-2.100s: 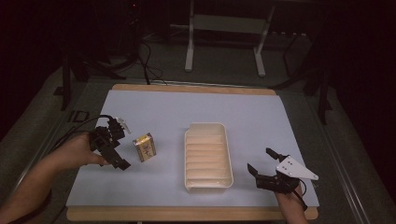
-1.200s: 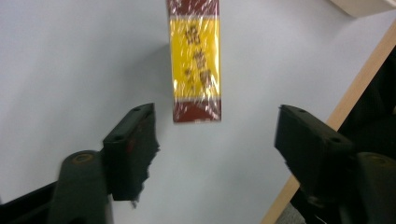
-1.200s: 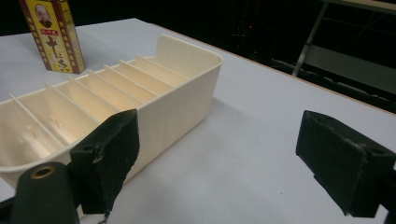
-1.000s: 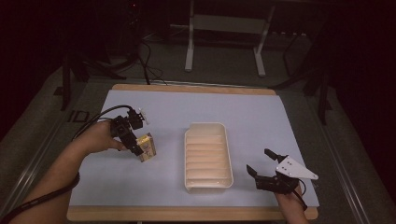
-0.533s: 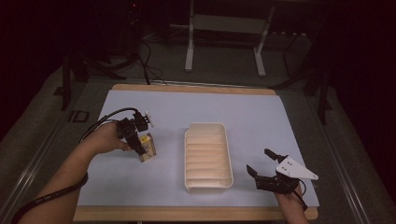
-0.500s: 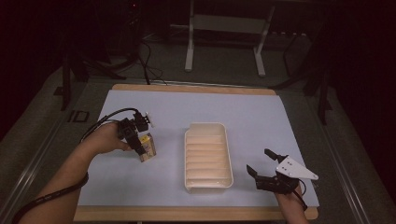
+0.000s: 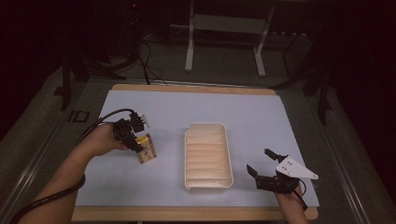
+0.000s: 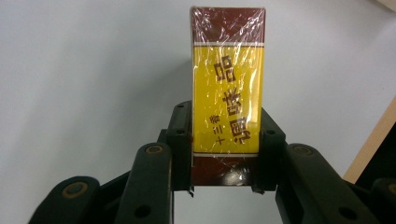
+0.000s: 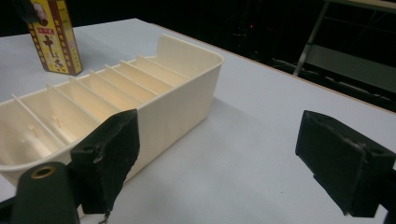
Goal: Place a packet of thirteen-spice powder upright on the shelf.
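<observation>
Gripping the box low on both sides, our left gripper hides the base, which we cannot see touching the mat. Ahead of our right gripper, jaws wide apart and empty, the tray sits beyond the left jaw, its near end cut off.
</observation>
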Demonstrator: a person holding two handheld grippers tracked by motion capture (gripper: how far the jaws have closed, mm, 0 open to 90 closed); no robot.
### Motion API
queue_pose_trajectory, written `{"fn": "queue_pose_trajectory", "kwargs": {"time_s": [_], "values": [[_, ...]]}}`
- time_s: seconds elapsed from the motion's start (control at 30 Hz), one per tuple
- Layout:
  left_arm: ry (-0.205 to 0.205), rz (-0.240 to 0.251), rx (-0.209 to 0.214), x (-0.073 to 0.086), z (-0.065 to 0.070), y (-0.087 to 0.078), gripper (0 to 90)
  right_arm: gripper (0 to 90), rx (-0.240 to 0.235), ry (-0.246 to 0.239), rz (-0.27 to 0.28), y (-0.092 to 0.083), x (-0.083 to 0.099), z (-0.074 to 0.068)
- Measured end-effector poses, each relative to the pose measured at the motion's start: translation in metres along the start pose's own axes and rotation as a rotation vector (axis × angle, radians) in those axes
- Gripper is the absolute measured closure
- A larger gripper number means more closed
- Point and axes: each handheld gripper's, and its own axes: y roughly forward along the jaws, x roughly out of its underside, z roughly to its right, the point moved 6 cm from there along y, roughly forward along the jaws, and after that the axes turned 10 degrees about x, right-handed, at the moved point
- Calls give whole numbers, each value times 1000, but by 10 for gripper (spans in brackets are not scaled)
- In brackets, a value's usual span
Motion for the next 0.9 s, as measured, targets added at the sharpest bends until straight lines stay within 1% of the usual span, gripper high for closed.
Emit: {"fn": "queue_pose_trajectory", "kwargs": {"time_s": [0.03,0.07,0.13,0.2,0.23,0.27,0.37,0.4,0.57,0.6,0.63,0.67,0.7,0.73,0.77,0.8,0.83,0.87,0.9], "values": [[5,10,-3,1,0,-1,673,137,0,0,1,0,0,0],[0,33,-1,2,0,-4,674,138,0,-1,2,0,0,0],[7,55,4,3,0,-7,674,138,2,-1,-2,0,0,0],[25,74,3,3,1,-9,674,138,0,-2,-4,1,1,0],[28,80,19,4,3,-10,674,138,0,-3,-5,1,1,0],[46,86,24,4,4,-11,675,138,-1,-4,-5,1,1,0],[68,108,25,3,7,-14,675,138,0,-3,-6,1,1,0],[73,121,35,2,8,-16,676,138,-1,-1,-7,1,1,0],[89,158,19,-2,11,-24,676,138,-1,2,-8,1,1,1],[93,177,11,-4,12,-27,676,138,-1,2,-8,1,1,1],[97,187,13,-5,13,-29,676,138,-1,2,-7,1,1,1],[109,206,14,-7,15,-32,676,139,-1,2,-8,1,1,1],[111,226,15,-9,16,-34,676,139,-1,2,-8,1,1,1],[125,236,15,-12,19,-36,676,138,-1,3,-9,2,1,1],[136,248,3,-13,20,-38,676,139,-1,3,-10,2,1,1],[137,256,10,-16,22,-40,676,138,-1,0,-8,1,1,1],[142,261,7,-17,22,-41,676,138,-1,0,-8,1,1,1],[149,279,4,-19,24,-43,676,139,-1,-1,-8,1,1,1],[149,281,8,-21,25,-44,677,139,-1,-2,-8,1,1,0]]}}
